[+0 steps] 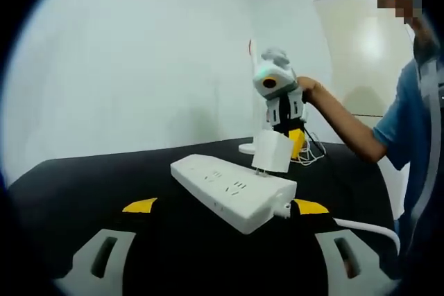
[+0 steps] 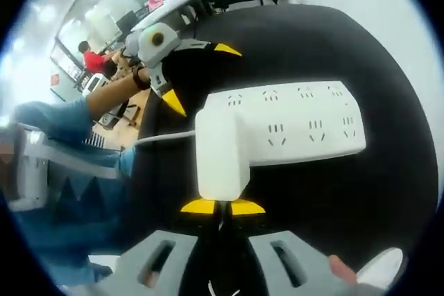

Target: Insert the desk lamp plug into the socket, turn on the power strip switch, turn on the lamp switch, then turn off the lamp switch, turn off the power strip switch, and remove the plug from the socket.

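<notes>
A white power strip (image 1: pixel 232 188) lies on the black table (image 1: pixel 104 178). My left gripper (image 1: pixel 223 206) is open, its yellow-tipped jaws standing on either side of the strip's near end. A white block-shaped lamp plug (image 1: pixel 272 150) hangs just over the strip's top face, its short prongs at a socket; I cannot tell if they are in. My right gripper (image 1: pixel 281 136) is shut on that plug. In the right gripper view the plug (image 2: pixel 222 150) sits between the right gripper (image 2: pixel 222 207) tips, in front of the strip (image 2: pixel 298 123), and the left gripper (image 2: pixel 200 75) is open beyond it.
The lamp's white base (image 1: pixel 246 148) and thin looped cable (image 1: pixel 312 154) stand behind the strip. The strip's thick white cord (image 1: pixel 368 227) runs off to the right. A person in a blue shirt (image 1: pixel 413 123) stands at the table's right side. A white wall is behind.
</notes>
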Demonstrator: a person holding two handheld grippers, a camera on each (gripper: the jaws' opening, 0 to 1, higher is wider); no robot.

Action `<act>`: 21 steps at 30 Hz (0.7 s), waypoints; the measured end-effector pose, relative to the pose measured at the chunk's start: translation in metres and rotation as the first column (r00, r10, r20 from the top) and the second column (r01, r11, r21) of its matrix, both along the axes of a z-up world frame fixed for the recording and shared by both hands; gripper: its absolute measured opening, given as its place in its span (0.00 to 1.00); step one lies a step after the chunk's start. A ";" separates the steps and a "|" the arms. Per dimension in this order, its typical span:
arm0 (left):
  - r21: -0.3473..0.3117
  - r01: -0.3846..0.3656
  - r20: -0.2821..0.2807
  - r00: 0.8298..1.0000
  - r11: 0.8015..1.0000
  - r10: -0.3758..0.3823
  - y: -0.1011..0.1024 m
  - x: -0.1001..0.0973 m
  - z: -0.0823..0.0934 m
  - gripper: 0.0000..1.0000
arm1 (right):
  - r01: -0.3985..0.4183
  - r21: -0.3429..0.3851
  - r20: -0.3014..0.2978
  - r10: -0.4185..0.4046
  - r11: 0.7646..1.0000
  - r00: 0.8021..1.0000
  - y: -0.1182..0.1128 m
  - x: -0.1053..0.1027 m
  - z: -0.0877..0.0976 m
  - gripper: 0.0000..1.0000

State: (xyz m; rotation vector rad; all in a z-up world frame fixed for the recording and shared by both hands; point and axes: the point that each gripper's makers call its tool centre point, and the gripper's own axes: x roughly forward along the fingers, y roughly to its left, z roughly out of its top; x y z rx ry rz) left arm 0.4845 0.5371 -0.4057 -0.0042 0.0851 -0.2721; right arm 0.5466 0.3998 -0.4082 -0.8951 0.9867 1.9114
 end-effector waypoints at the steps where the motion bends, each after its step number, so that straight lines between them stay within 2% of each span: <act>1: -0.002 0.004 0.006 1.000 1.000 -0.004 0.000 0.000 0.001 0.72 | 0.004 -0.002 -0.007 -0.004 1.000 1.000 0.000 0.000 -0.001 0.07; 5: -0.009 0.006 0.011 1.000 1.000 -0.006 0.001 -0.001 0.003 0.68 | 0.011 -0.009 -0.012 -0.011 1.000 1.000 0.000 0.002 -0.002 0.07; 8: -0.005 0.018 0.009 1.000 1.000 -0.018 -0.001 -0.001 0.003 0.61 | 0.005 -0.013 -0.011 -0.005 1.000 1.000 0.000 0.004 -0.003 0.07; 9: 0.005 0.021 -0.006 1.000 1.000 -0.021 -0.001 -0.002 0.001 0.54 | 0.004 -0.013 -0.012 -0.004 1.000 1.000 -0.001 0.004 -0.003 0.07; 11: -0.025 0.058 -0.056 0.997 0.998 -0.059 -0.006 -0.006 -0.003 0.35 | 0.005 -0.012 -0.011 -0.005 1.000 1.000 0.000 0.006 -0.003 0.07; 12: -0.023 0.060 -0.057 0.997 0.998 -0.061 -0.006 -0.007 -0.001 0.25 | 0.007 -0.011 -0.010 -0.007 1.000 1.000 -0.001 0.006 -0.003 0.07; 13: -0.023 0.062 -0.057 0.996 0.998 -0.063 -0.007 -0.008 0.000 0.20 | 0.007 -0.008 -0.012 -0.007 1.000 1.000 -0.002 0.005 -0.003 0.07; 19: 0.013 0.051 -0.035 0.998 0.999 -0.051 -0.018 -0.003 0.011 0.19 | 0.015 -0.006 -0.014 -0.016 1.000 1.000 -0.003 0.006 -0.003 0.07; 21: 0.098 -0.004 -0.059 0.998 0.995 0.010 -0.012 -0.002 0.010 0.12 | 0.017 -0.008 -0.011 -0.017 1.000 1.000 -0.003 0.006 -0.004 0.07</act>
